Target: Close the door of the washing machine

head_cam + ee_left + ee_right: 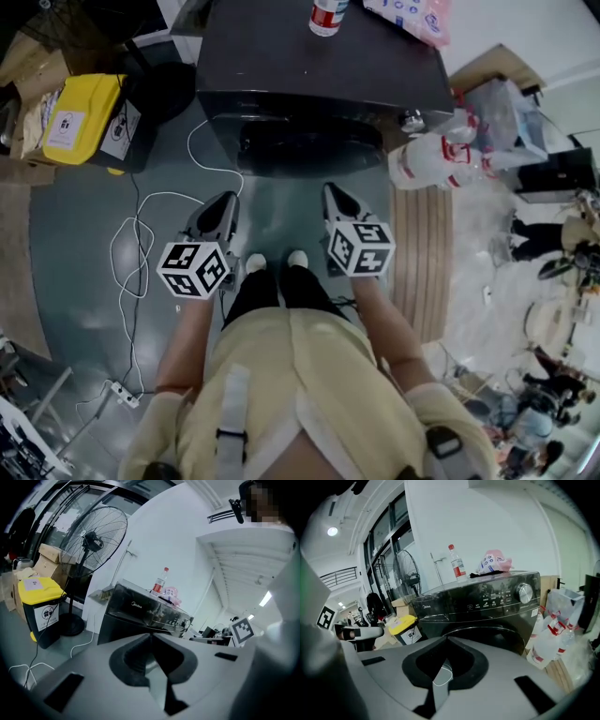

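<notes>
1. Yellow-lidded black bin [80, 117]: on the floor at far left, well apart from the machine.
2. Your left gripper [228, 199]: jaws pressed together, nothing between them; held short of the machine's front.
3. Black front-loading washing machine [319, 84]: straight ahead of you. Its round dark door [309, 148] lies flush against the front, beyond your 2 gripper tips and touched by neither.
4. Your right gripper [334, 192]: jaws together, empty; level with the left one.
5. Clear red-labelled plastic bottle [325, 14] and pink packet [412, 17]: on the machine's top.
6. White plastic jugs [427, 159]: just right of the machine.
</notes>
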Demonstrator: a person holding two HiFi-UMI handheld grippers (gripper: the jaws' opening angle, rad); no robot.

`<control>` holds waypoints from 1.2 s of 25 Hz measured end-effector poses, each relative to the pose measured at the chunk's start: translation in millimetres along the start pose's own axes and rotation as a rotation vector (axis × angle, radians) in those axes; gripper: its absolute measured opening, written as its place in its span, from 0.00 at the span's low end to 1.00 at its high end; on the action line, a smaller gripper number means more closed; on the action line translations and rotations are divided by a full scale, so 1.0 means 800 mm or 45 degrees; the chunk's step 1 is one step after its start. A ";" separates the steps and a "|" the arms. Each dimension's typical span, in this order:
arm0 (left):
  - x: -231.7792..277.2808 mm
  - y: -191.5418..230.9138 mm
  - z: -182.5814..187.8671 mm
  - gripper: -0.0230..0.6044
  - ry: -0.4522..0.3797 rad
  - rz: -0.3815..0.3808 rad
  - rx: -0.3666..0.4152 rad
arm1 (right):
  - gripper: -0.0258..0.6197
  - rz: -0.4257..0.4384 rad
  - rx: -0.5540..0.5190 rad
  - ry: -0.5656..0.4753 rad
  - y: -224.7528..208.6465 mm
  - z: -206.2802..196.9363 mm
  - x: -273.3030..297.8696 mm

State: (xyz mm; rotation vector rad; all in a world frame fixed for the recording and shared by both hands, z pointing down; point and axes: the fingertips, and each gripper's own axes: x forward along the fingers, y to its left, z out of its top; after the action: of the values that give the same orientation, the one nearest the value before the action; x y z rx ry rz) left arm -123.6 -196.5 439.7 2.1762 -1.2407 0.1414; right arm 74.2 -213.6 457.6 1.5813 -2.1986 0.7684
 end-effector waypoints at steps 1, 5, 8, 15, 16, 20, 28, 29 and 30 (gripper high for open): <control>-0.002 -0.002 0.000 0.06 0.004 0.001 0.000 | 0.05 0.001 0.000 0.000 -0.001 0.000 -0.003; -0.006 -0.007 -0.001 0.06 0.020 0.010 0.003 | 0.05 0.008 0.008 0.009 -0.001 -0.001 -0.015; -0.007 -0.011 0.001 0.06 0.020 0.012 0.010 | 0.05 0.021 0.026 0.012 0.001 0.000 -0.019; -0.004 -0.022 -0.005 0.06 0.016 0.021 -0.002 | 0.04 0.043 -0.027 0.038 0.006 0.002 -0.025; -0.003 -0.024 -0.006 0.06 0.016 0.025 -0.007 | 0.04 0.045 -0.027 0.035 0.006 0.004 -0.025; -0.001 -0.026 -0.003 0.06 0.006 0.033 -0.028 | 0.04 0.057 -0.011 0.040 0.009 0.005 -0.020; -0.010 -0.018 -0.001 0.06 0.000 0.064 -0.021 | 0.04 0.058 0.023 0.017 0.004 0.018 -0.015; -0.011 -0.016 -0.002 0.06 0.002 0.071 -0.020 | 0.04 0.060 0.022 0.013 0.003 0.020 -0.014; -0.012 -0.014 -0.004 0.06 0.004 0.078 -0.016 | 0.04 0.064 0.023 0.010 0.003 0.021 -0.013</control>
State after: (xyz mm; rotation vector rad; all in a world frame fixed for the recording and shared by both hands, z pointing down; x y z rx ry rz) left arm -119.1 -183.6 433.0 2.1275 -1.3043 0.1618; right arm 76.2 -215.5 438.0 1.5342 -2.2392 0.8098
